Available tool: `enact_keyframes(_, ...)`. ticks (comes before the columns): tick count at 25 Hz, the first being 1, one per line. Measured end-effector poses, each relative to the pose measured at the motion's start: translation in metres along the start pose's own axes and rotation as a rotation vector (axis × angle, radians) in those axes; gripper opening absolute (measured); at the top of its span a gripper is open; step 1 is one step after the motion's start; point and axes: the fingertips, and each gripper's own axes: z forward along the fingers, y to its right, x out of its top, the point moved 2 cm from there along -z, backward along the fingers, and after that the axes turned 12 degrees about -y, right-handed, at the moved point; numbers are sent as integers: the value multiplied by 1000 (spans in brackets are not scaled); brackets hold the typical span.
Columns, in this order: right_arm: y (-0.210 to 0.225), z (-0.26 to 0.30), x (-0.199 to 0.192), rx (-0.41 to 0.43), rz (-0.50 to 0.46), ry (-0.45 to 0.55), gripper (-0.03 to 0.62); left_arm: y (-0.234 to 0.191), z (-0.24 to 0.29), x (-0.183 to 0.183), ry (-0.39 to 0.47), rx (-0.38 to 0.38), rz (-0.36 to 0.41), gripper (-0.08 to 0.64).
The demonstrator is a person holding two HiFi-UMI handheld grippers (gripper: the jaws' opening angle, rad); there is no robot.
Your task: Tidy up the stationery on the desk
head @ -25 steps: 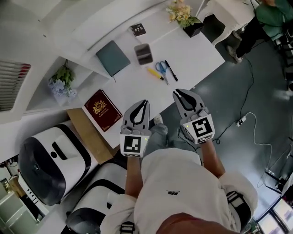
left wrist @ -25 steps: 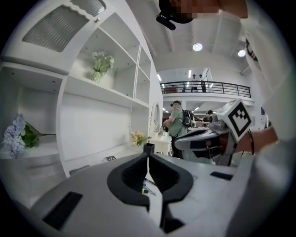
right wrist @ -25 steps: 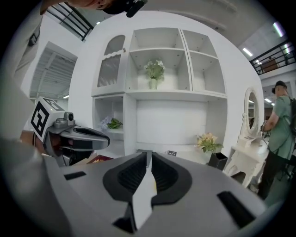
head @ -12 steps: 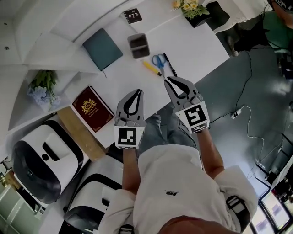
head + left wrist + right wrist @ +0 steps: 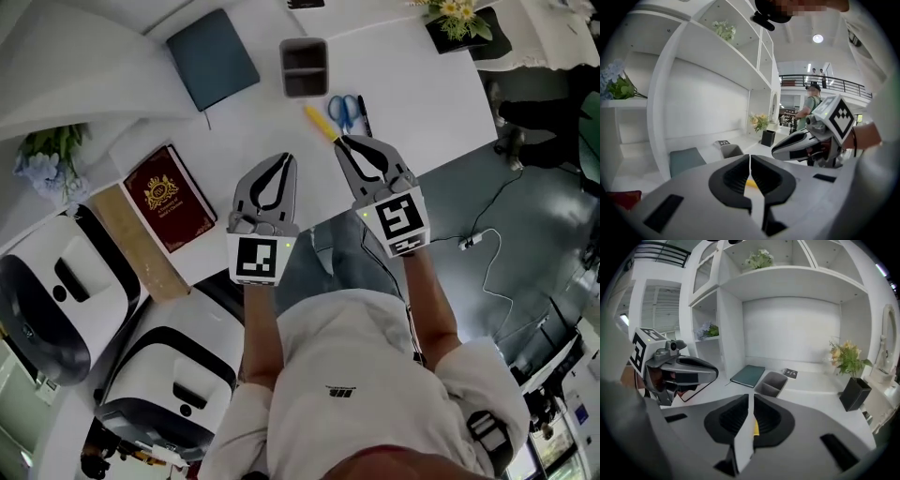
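Both grippers at the near bench edge, fingers closed and empty.

The left gripper [image 5: 284, 159] has its fingers pressed together with nothing between them. The right gripper [image 5: 343, 141] has its fingers drawn together to a thin slit, also empty. Both point across the white bench [image 5: 412, 94]. A red book [image 5: 169, 197] lies at the near left. A yellow marker [image 5: 319, 123] lies loose just beyond the right gripper's tips, with blue-handled scissors [image 5: 345, 108] and a black pen [image 5: 366, 112] beside it. Farther on stands a grey two-compartment organiser [image 5: 305, 67], with a teal notebook [image 5: 213, 58] to its left. A potted flower [image 5: 464, 23] stands at the far right.
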Motion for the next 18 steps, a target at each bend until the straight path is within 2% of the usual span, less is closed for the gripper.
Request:
enact_keyframes(10, 12, 58, -10, 81, -35, -87, 18, -14, 40, -23, -41, 16, -1, 0)
enact_keyframes(15, 17, 82, -20, 105, -62, -142, 28, -21, 57, -33, -32, 29, -43, 0)
enact_keyframes(18, 20, 96, -27, 114, -74, -179, 37, -23, 63, -38, -44, 38, -38, 0)
